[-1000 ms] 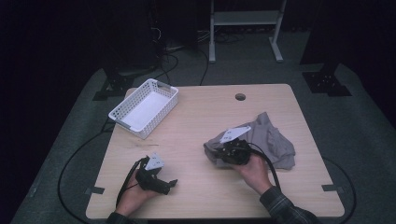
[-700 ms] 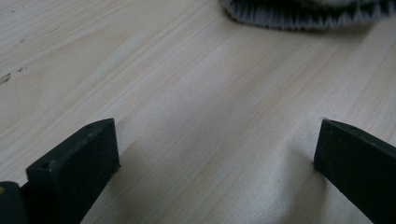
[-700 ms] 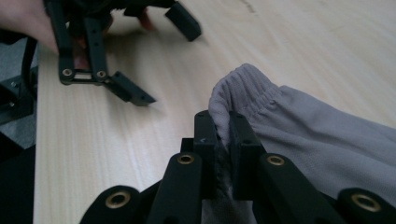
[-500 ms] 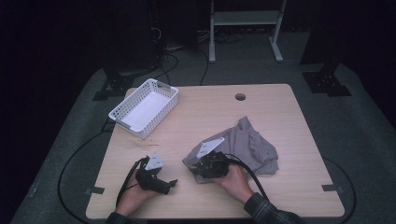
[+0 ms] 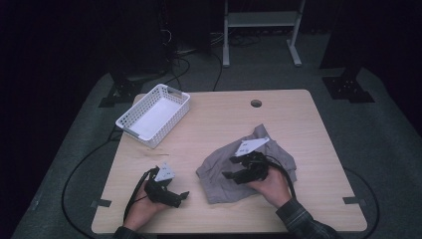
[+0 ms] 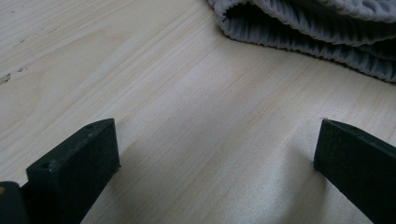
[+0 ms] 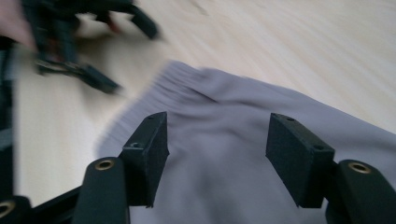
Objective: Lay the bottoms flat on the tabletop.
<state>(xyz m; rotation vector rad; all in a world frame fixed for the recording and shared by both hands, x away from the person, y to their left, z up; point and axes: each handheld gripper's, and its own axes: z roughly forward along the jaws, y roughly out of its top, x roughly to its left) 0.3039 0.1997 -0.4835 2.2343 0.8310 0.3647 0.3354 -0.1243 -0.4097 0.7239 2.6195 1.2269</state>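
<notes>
1. The room is dark around the table; grey carpet (image 5: 393, 149) covers the floor, black cables (image 5: 194, 59) run across it behind the table, and a pale metal stand (image 5: 259, 22) rises at the far side with 2 legs showing.
2. The table (image 5: 219, 124) has a light wood top with rounded corners, a small round hole (image 5: 256, 103) near its far edge, and 2 strips of tape, one (image 5: 101, 203) at the left near edge and one (image 5: 353, 200) at the right near edge.
3. A grey cloth (image 5: 219, 169) lies crumpled on the right half of the table top, toward the near side; in the left gripper view its ribbed hem (image 6: 317, 32) rests on the wood, well ahead of the jaws.
4. A white slotted basket (image 5: 171, 94) stands at the far left corner, well apart from the cloth.
5. The right gripper (image 5: 230, 168) sits over the cloth, held in the person's hand (image 5: 271, 186). Its jaws have just been opening and now stand spread; the right gripper view shows the cloth (image 7: 219, 140) beneath and between them, with neither pad pressing on it.
6. The left gripper (image 5: 184, 196) rests low at the near left, just beside the cloth's edge. Its 2 jaws are spread wide over bare wood, nothing between them.
</notes>
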